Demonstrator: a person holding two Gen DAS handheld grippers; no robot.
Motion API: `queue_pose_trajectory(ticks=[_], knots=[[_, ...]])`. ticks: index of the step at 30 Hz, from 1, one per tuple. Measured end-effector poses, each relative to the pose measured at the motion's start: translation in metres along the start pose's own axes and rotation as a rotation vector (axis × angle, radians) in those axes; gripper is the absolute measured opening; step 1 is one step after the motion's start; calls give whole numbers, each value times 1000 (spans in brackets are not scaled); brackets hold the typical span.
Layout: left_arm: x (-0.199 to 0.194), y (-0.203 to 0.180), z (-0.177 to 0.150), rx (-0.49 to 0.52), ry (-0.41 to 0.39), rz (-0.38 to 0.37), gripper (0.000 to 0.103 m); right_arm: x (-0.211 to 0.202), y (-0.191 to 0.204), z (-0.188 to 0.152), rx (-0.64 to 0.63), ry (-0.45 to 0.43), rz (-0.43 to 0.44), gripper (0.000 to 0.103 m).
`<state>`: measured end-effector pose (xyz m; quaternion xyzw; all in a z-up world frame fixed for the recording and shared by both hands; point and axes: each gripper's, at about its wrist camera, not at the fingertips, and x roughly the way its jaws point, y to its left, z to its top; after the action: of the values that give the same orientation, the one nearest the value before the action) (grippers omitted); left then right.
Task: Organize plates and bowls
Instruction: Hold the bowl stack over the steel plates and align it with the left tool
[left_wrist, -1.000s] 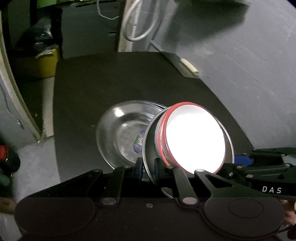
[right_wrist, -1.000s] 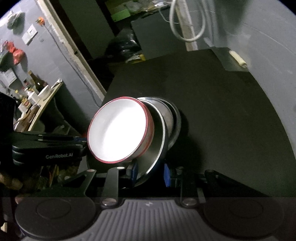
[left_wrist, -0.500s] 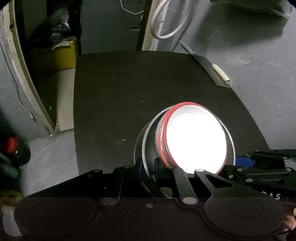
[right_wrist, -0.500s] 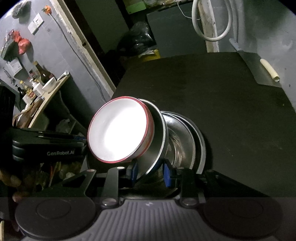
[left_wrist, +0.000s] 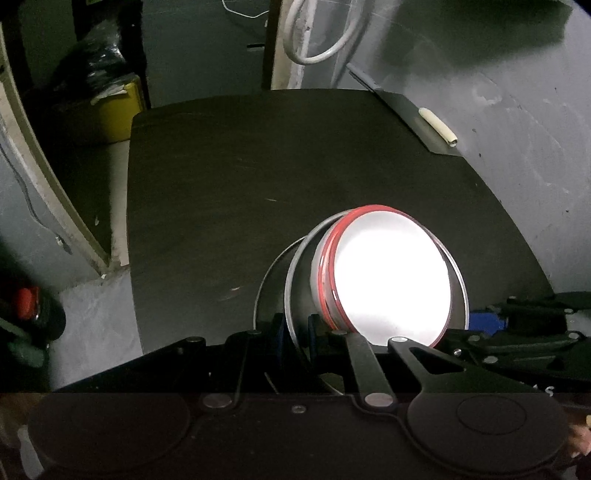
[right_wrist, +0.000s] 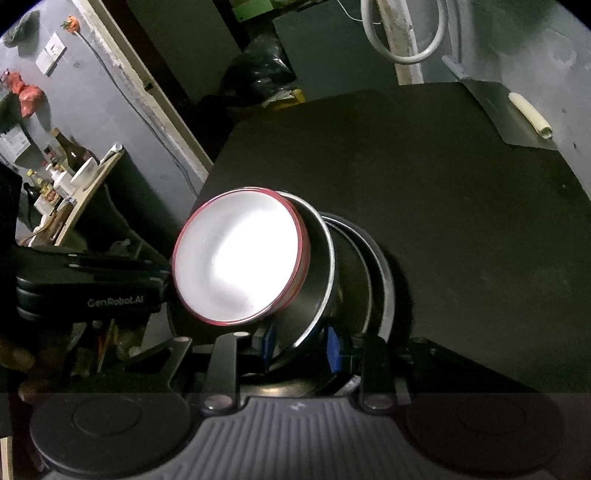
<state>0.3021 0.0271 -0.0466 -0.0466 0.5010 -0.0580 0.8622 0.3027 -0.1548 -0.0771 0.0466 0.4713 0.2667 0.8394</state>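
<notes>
A white bowl with a red rim (left_wrist: 391, 280) sits inside a steel bowl (left_wrist: 297, 295). My left gripper (left_wrist: 295, 332) is shut on the steel bowl's rim. My right gripper (right_wrist: 301, 341) is shut on the opposite rim of the same steel bowl (right_wrist: 317, 280), with the white bowl (right_wrist: 236, 266) in it. Both hold it tilted over a second steel bowl (right_wrist: 380, 280) that lies on the black table (right_wrist: 443, 206). In the left wrist view only an edge of that lower bowl (left_wrist: 266, 284) shows.
A cream cylinder (left_wrist: 439, 127) lies on a grey sheet at the table's far right corner. A white hose (left_wrist: 317, 37) hangs on the back wall. A yellow bin (left_wrist: 118, 107) stands left of the table. A shelf with bottles (right_wrist: 62, 166) is at the left.
Both grippers have carried the steel bowl with the white bowl toward and over the second steel bowl, which is now almost hidden beneath it in the left wrist view.
</notes>
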Motion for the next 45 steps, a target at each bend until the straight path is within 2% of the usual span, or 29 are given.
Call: queue_pose_trajectory(ticks=[21,28,37,45], knots=[[10,-10,1,4,-3,-77,13,-18,-13,-1,12,-17,-85,32],[3,-7,0,-18,0,-67,13,-20,-5,-1,-9,-17,-84,32],[-6,-1,4,-41,6,-14,12,-9,4,1,-4,-11,-53,32],[4,-7,7,-20,12,-32,13,-11,-10,-2,43,-12,-66,32]])
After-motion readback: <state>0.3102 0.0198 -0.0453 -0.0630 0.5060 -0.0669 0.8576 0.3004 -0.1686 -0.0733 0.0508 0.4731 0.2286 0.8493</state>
